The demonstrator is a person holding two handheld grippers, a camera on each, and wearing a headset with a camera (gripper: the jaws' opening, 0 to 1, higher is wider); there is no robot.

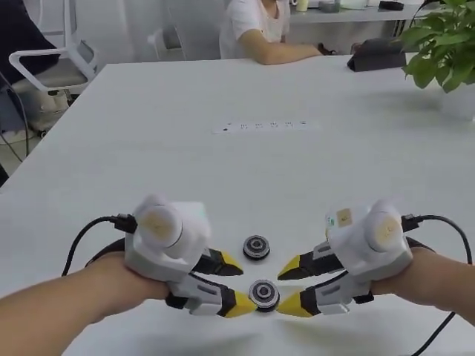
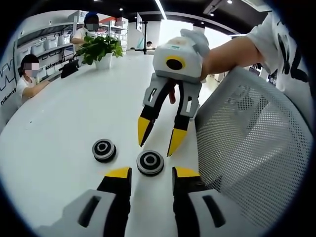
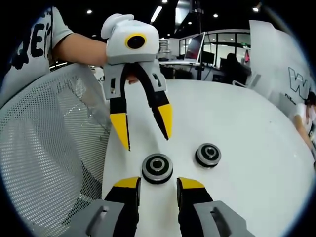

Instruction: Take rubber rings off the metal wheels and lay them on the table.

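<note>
Left gripper (image 1: 239,286) and right gripper (image 1: 286,289) face each other, jaws parted, both empty.
One metal wheel (image 1: 263,294) lies flat on the table (image 1: 223,170), axle pointing up, between the two grippers' tips; the second wheel (image 1: 256,247) lies flat just beyond them.

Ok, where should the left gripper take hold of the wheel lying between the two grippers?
Probably by its black outer rim, with the jaws on opposite sides. The wheel lies flat on the table, so only its round edge offers a pinch. Come in low from the person's left, where the open left gripper faces it. The other wheel lies apart from it, farther away.
</note>
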